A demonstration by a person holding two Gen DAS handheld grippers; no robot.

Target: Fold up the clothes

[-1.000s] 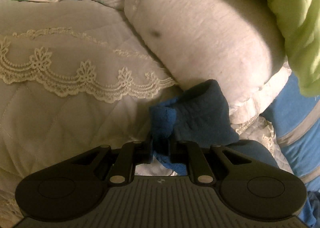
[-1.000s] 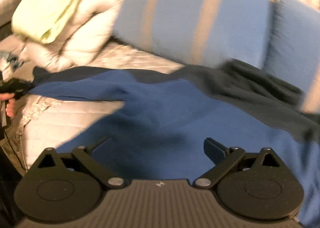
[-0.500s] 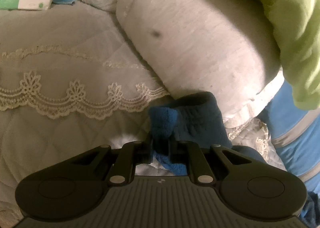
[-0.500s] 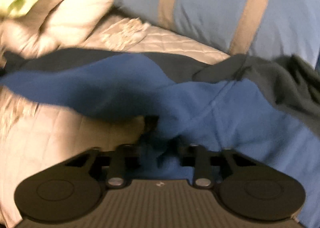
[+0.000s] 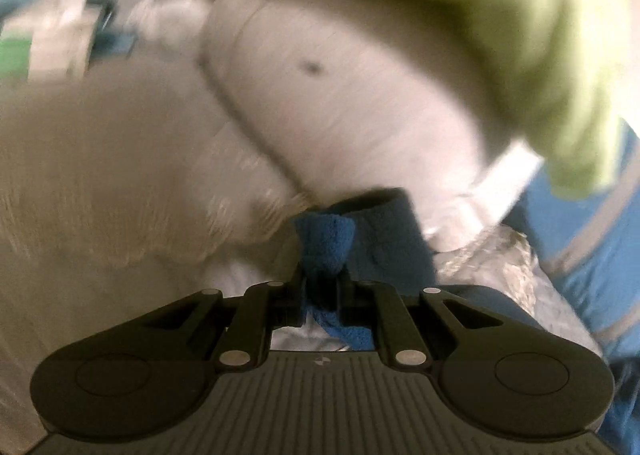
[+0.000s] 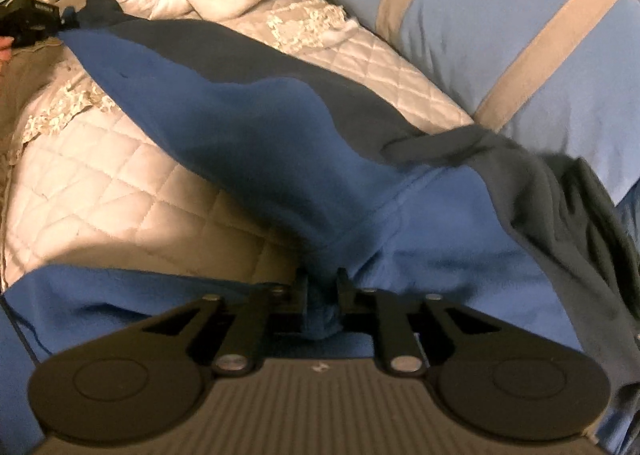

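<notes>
1. Your left gripper (image 5: 322, 287) is pinching the bunched end of a blue fleece garment (image 5: 326, 243), with both fingers closed on the cloth.
2. Your right gripper (image 6: 322, 295) is clamping a fold of the same garment (image 6: 256, 143) near its middle.
3. The garment is lying stretched across the quilted bed (image 6: 100, 191), running from the far left corner to the right gripper, its dark grey part (image 6: 560, 191) trailing off to the right.
4. A white pillow (image 5: 360, 95) is sitting just behind the left gripper, under a green blanket (image 5: 540, 35).
5. A blue striped pillow (image 6: 500, 23) is resting beside the garment.
</notes>
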